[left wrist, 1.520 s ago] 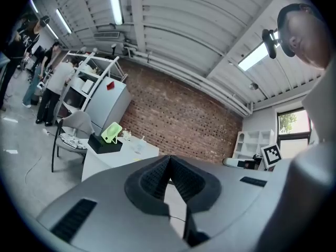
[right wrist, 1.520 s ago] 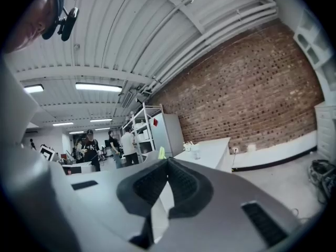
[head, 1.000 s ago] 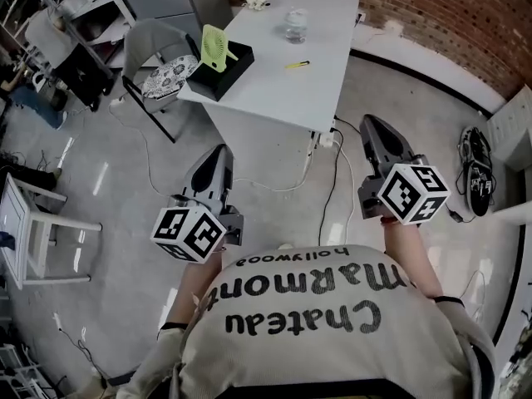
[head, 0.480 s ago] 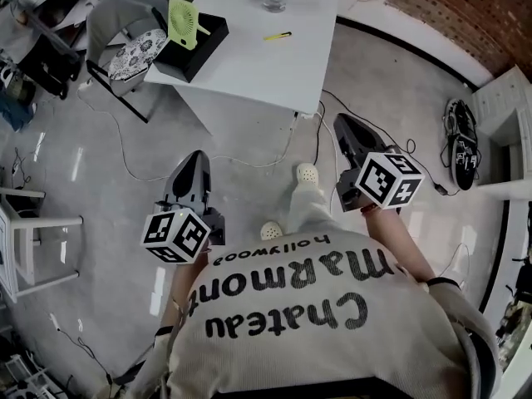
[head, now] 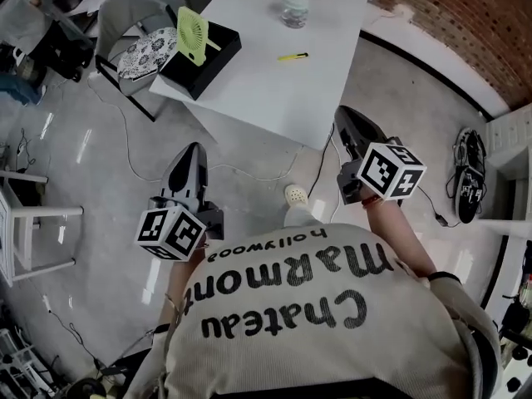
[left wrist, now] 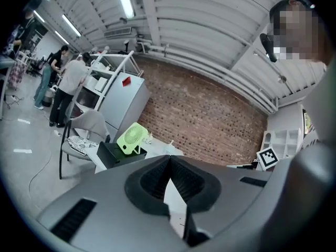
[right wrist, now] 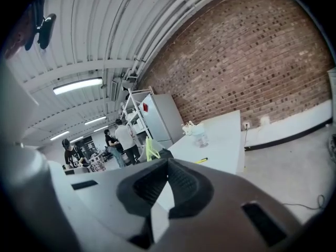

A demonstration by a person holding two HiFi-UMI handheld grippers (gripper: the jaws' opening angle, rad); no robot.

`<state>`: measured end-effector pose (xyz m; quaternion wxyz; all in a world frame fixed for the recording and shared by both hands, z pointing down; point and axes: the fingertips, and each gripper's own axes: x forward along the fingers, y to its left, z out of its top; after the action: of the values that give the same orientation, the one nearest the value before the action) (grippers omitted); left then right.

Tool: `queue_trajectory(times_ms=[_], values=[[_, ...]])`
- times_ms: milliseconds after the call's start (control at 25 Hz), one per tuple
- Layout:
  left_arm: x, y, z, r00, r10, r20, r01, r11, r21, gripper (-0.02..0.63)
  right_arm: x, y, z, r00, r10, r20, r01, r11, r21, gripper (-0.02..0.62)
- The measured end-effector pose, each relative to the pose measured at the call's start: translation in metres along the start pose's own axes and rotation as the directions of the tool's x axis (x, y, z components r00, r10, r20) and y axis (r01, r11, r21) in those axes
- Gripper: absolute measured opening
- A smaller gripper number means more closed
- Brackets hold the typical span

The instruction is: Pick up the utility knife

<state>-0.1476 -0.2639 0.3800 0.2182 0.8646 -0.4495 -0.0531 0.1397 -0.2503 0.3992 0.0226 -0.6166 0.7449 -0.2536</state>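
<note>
Grey polished floor [head: 100, 165] fills the near part of the head view, and a white table [head: 274, 98] stands ahead of the person. The yellow utility knife [head: 293, 56] lies flat on it towards the far right, alone, well apart from the green fan [head: 193, 33] in its black box [head: 208, 56] at the left and from the glass jar [head: 295, 8] at the far end. The left gripper [head: 193, 148] and right gripper [head: 342, 111] hang short of the table's near edge. Looking along the left gripper [left wrist: 168, 157], its jaws meet at the tips with nothing between them, and the fan [left wrist: 132, 138] shows beyond; the knife cannot be made out. Along the right gripper [right wrist: 168, 161] the jaws are likewise together and empty, and the knife [right wrist: 202, 160] shows just right of the tips, far off on the tabletop [right wrist: 223, 133]. It looks slim, light and rigid, and likely to skid on the smooth top. A pinch across the narrow middle of the handle seems safest, since the blade end cannot be told.
</note>
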Motion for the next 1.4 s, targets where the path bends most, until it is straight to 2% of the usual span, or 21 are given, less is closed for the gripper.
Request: queue_trajectory(times_ms=[440,720,880,1040,1280,1400], values=[[0.089,0.001,0.035,0.989,0.088,0.117,-0.088,0.996,-0.006,0.002,0.1,-0.038,0.071,0.988,0.152,-0.022,-0.154,0.986,-0.068,0.003],[0.111,0.009,0.021,0.972,0.194,0.13,-0.189,0.981,-0.049,0.002,0.151,-0.073,0.064,0.972,0.208,-0.11,-0.218,0.972,-0.089,0.003],[0.105,0.021,0.013,0.955,0.264,0.133,-0.256,0.964,-0.073,0.002,0.178,-0.094,0.04,0.958,0.199,-0.206,-0.233,0.96,-0.158,0.003],[0.1,0.034,0.007,0.937,0.331,0.112,-0.324,0.943,-0.073,0.002,0.208,-0.116,0.012,0.932,0.176,-0.317,-0.256,0.938,-0.234,0.003],[0.087,0.045,0.0,0.907,0.413,0.082,-0.408,0.91,-0.076,0.002,0.247,-0.141,-0.024,0.872,0.129,-0.472,-0.319,0.882,-0.347,0.025],[0.08,0.052,0.0,0.892,0.444,0.087,-0.437,0.895,-0.086,0.002,0.263,-0.154,-0.041,0.831,0.086,-0.55,-0.363,0.832,-0.42,0.061]])
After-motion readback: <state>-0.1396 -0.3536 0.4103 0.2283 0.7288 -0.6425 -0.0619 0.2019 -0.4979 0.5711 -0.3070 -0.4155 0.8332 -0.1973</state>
